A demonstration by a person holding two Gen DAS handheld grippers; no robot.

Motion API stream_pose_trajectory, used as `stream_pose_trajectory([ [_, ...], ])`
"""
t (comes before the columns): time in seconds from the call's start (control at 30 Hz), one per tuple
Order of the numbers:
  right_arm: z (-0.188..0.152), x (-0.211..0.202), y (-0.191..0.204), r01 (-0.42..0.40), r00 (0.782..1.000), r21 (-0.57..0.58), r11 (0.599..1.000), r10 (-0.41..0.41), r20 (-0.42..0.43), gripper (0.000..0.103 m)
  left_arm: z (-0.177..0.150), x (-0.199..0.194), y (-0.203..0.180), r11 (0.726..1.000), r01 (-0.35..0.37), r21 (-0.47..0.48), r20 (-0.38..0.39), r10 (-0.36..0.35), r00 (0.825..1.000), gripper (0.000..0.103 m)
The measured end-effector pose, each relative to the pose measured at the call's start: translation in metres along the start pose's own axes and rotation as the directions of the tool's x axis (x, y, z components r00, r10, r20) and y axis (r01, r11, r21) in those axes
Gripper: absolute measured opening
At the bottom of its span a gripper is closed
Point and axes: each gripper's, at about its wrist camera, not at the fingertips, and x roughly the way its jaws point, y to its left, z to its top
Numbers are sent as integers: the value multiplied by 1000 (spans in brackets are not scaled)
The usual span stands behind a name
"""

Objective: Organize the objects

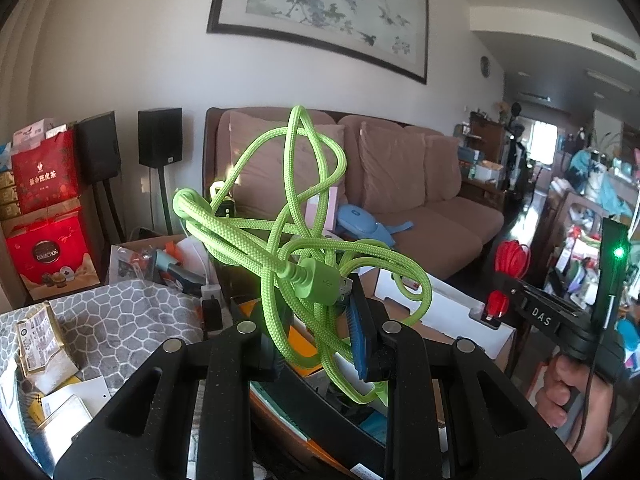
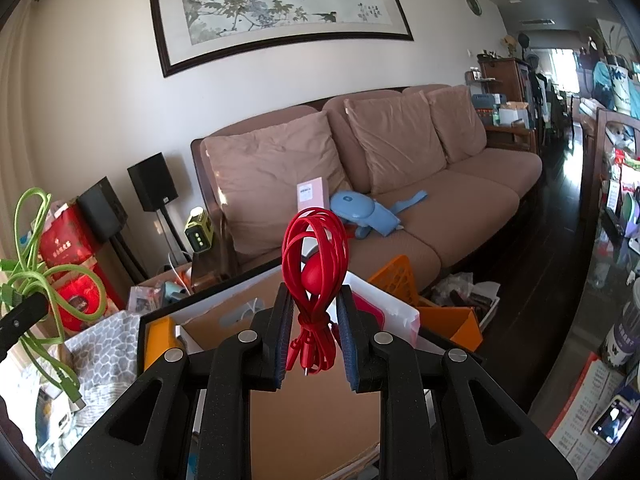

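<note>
Behind everything stretches a living room: a brown sofa [image 2: 400, 184] against a white wall, with a long framed painting [image 2: 276, 4] hung above it.

Up front in the left wrist view, a tangled green braided cable [image 1: 280, 240] is pinched by the left claw [image 1: 316, 340], whose blue pads close on the strands just below the cable's green plug [image 1: 320, 284]; loops stand up above the fingers and hang below them. In the right wrist view, a coiled red cable [image 2: 314, 264] sits between the blue pads of the right claw [image 2: 314, 336], clamped at its bunched lower part with the loops rising above and a small plug end dangling beneath. A hand [image 1: 568, 392] grips the handle of the right claw at the right edge of the left view.

Below both claws lies an open cardboard box [image 2: 312, 408] with orange items at its sides. To the left sits a grey patterned cloth [image 1: 120, 312]. On the sofa rest a pink box [image 2: 312, 194] and a blue object [image 2: 368, 212]. 2 black speakers [image 1: 160, 136] stand beside red gift bags [image 1: 44, 168] at the left.
</note>
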Motion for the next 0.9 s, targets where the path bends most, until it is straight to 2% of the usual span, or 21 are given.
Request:
stream_pose_trajectory([
  [0.27, -4, 1, -2, -3, 1000, 0, 1000, 3, -9, 21, 2, 7, -10, 1000, 19, 12, -2, -19, 1000, 23],
  [0.7, -4, 0, -3, -5, 1000, 3, 1000, 5, -17, 21, 9, 14, -21, 996, 80, -27, -8, -80, 997, 23],
  [0.9, -2, 0, -3, -4, 1000, 5, 1000, 4, -20, 21, 6, 18, -31, 998, 66, 0, -6, -66, 998, 23],
])
